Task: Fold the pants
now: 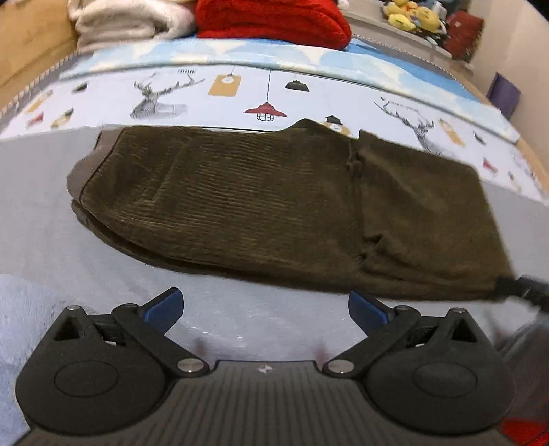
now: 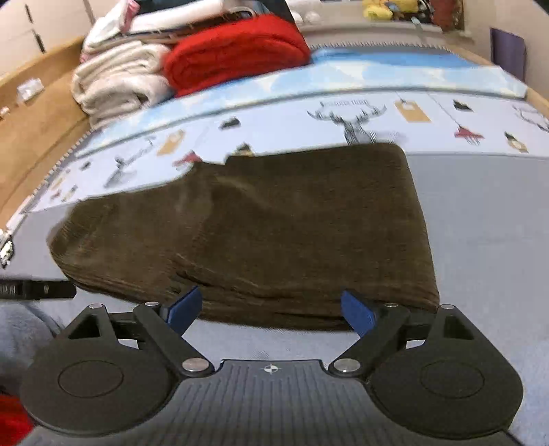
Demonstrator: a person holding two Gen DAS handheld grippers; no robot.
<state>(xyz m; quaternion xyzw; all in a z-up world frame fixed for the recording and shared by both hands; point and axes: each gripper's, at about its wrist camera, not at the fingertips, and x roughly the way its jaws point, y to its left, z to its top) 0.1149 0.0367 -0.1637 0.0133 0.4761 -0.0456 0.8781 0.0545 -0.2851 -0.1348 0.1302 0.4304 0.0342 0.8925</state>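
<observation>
- We hold the left gripper (image 1: pixel 266 307) with its blue pads (image 1: pixel 164 307) spread wide and nothing between them; only grey cover shows in the gap.
- Our right gripper (image 2: pixel 271 310) also stands wide open, gripping nothing, its pads (image 2: pixel 357 312) just over the near edge of the pants (image 2: pixel 260 233).
- The pants (image 1: pixel 274 206), dark olive-brown corduroy, lie folded flat on the grey cover (image 1: pixel 44 206), their far edge reaching onto the patterned sheet (image 1: pixel 240 92).
- In the left view the waistband (image 1: pixel 82 168) sits at the pile's left end; a dark tool tip (image 1: pixel 528 291) touches the right end.
- The grey cover (image 2: pixel 487 240) runs bare to the right of the pants and in a strip along their near edge.
- Beyond lies the sheet printed with deer and lamps (image 2: pixel 343 116), then a red blanket (image 2: pixel 236 48) beside cream towels (image 2: pixel 116 82).
- A wooden frame (image 2: pixel 34 130) borders the left side; yellow plush toys (image 1: pixel 411 15) sit on the far ledge.
</observation>
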